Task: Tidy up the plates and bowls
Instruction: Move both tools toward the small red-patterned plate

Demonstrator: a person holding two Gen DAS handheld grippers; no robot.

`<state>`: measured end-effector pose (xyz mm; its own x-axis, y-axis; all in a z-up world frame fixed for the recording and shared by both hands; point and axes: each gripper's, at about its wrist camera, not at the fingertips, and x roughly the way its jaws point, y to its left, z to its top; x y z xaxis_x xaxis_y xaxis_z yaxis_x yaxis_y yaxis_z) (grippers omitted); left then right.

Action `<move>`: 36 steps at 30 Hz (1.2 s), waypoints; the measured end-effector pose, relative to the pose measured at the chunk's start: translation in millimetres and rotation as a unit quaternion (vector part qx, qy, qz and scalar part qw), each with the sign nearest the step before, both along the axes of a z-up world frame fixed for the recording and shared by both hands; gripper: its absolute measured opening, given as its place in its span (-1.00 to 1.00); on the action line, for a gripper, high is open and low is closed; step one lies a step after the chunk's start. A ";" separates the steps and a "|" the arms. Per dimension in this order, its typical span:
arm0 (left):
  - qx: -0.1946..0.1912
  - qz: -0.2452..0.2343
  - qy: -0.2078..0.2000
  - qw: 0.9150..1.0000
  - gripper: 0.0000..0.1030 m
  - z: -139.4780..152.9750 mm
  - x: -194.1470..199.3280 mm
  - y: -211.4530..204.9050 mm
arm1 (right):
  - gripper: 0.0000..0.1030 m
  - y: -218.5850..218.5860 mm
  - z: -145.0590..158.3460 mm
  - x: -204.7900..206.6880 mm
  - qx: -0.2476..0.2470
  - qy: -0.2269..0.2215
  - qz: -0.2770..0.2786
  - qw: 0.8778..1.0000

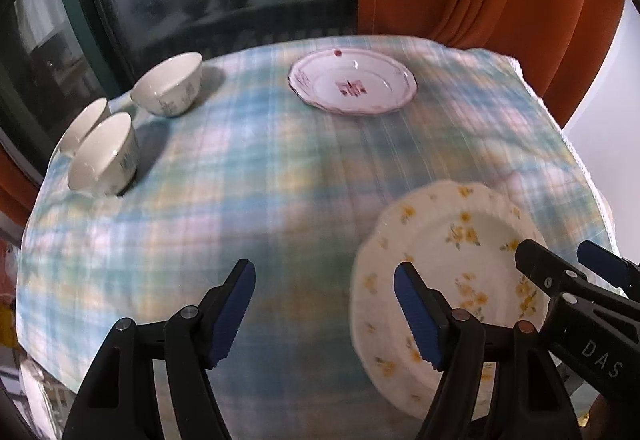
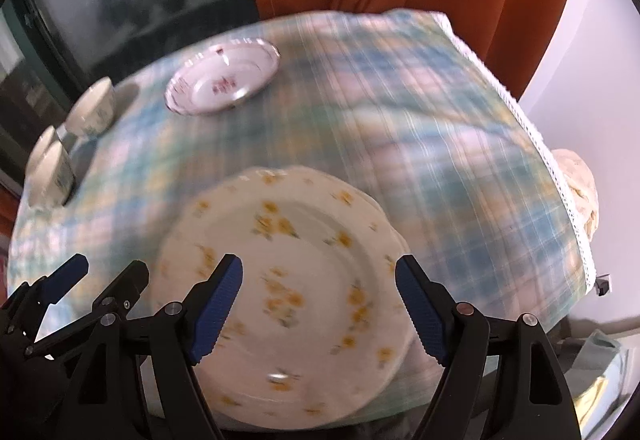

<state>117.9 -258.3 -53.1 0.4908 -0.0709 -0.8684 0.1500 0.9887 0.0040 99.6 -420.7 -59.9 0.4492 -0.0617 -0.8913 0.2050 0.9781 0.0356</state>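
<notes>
near: left gripper (image 1: 324, 306) wide open, holding nothing | right gripper (image 2: 318, 304) wide open over yellow-flower plate (image 2: 288, 272), not touching | plate flat, face up, blurry, near edge hidden by fingers | far: red-pattern plate (image 1: 352, 83) flat | far left: three bowls (image 1: 168, 83) upright, one half hidden | checked cloth (image 1: 260, 179) blurry

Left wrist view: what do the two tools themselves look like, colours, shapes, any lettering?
Both are matte black plastic clamps. The left tool has two angled arms with round silver pivot pins, each ending in a blue ribbed pad with a saw-toothed edge. The right tool, at the frame's right, is built the same and has white letters "DAS" on its arm. No cables or sleeves show.
</notes>
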 end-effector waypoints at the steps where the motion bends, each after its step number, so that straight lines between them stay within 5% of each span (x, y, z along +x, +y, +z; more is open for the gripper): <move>1: -0.001 -0.003 -0.003 1.000 0.46 3.3 2.9 5.3 | 0.58 4.6 3.1 1.3 0.000 -0.006 -0.002 1.000; 14: -0.017 -0.030 -0.035 0.999 0.59 33.1 42.6 21.7 | 0.58 44.4 36.2 42.7 -0.001 -0.063 0.007 0.998; 36: -0.015 0.069 -0.041 0.997 0.61 20.0 194.1 3.0 | 0.58 31.4 32.1 212.0 0.004 -0.084 0.061 0.995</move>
